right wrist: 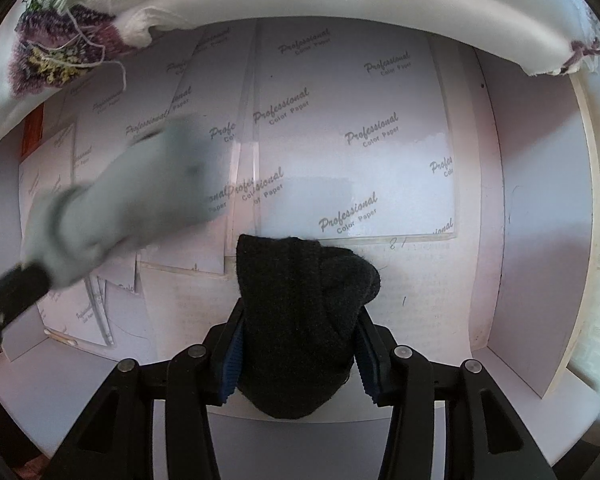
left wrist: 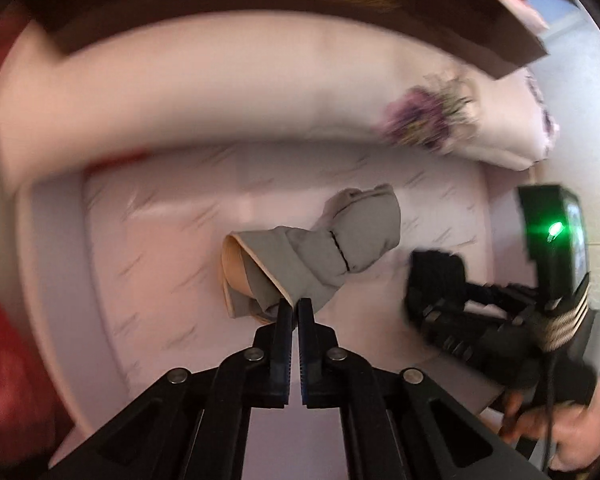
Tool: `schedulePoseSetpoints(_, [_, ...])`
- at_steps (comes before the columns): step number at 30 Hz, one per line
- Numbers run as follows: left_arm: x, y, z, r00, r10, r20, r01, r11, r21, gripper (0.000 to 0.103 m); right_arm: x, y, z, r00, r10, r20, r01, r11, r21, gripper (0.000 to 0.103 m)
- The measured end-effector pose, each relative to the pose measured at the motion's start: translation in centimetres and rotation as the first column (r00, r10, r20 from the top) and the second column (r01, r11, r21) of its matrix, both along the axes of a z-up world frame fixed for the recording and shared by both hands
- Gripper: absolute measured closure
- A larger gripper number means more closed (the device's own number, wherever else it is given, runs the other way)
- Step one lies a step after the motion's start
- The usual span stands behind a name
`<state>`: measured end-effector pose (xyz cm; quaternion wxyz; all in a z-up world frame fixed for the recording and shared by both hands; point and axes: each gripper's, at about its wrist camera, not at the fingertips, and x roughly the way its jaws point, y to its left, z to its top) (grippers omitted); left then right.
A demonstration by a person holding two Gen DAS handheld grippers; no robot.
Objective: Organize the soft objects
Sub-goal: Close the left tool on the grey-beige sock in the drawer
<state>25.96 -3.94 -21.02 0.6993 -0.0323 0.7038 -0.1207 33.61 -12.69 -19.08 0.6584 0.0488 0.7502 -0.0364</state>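
Observation:
My left gripper [left wrist: 295,305] is shut on the cuff of a rolled grey sock bundle [left wrist: 332,252] and holds it over a white drawer lined with printed paper [left wrist: 168,240]. The same grey bundle shows blurred at the left of the right wrist view [right wrist: 124,204]. My right gripper [right wrist: 300,332] is shut on a black sock bundle [right wrist: 300,320] that fills the space between its fingers, above the drawer's paper lining [right wrist: 352,128]. The right gripper with the black bundle [left wrist: 436,276] appears at the right of the left wrist view.
A white cloth with purple flower embroidery [right wrist: 56,52] hangs over the drawer's far edge; it also shows in the left wrist view [left wrist: 420,120]. The drawer's right wall [right wrist: 540,240] stands upright. A dark wooden edge [left wrist: 340,4] lies above. Something red [left wrist: 4,360] lies at the left.

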Motion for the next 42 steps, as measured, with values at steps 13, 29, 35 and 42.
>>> schedulePoseSetpoints(13, [-0.4,-3.0,2.4,0.949,-0.305,0.078,0.292,0.946,0.138,0.066,-0.1,0.0,-0.1,1.0,-0.002,-0.001,0.002,1.0,0.002,0.054])
schedulePoseSetpoints(29, [1.8,-6.6,-5.7,0.921,-0.39,-0.002,0.387,0.913,0.128,0.059,0.1,-0.3,-0.3,1.0,0.003,-0.004,-0.003,1.0,0.001,0.053])
schedulePoseSetpoints(35, [3.0,-5.1,-6.7,0.946,-0.324,0.001,0.322,0.943,0.081,0.061,0.1,-0.1,-0.3,1.0,0.005,-0.003,-0.005,1.0,-0.002,0.054])
schedulePoseSetpoints(42, [3.1,-1.0,-5.0,0.976,-0.217,0.006,0.217,0.976,0.033,0.07,0.1,-0.1,-0.2,1.0,-0.009,-0.003,0.009,1.0,0.009,0.052])
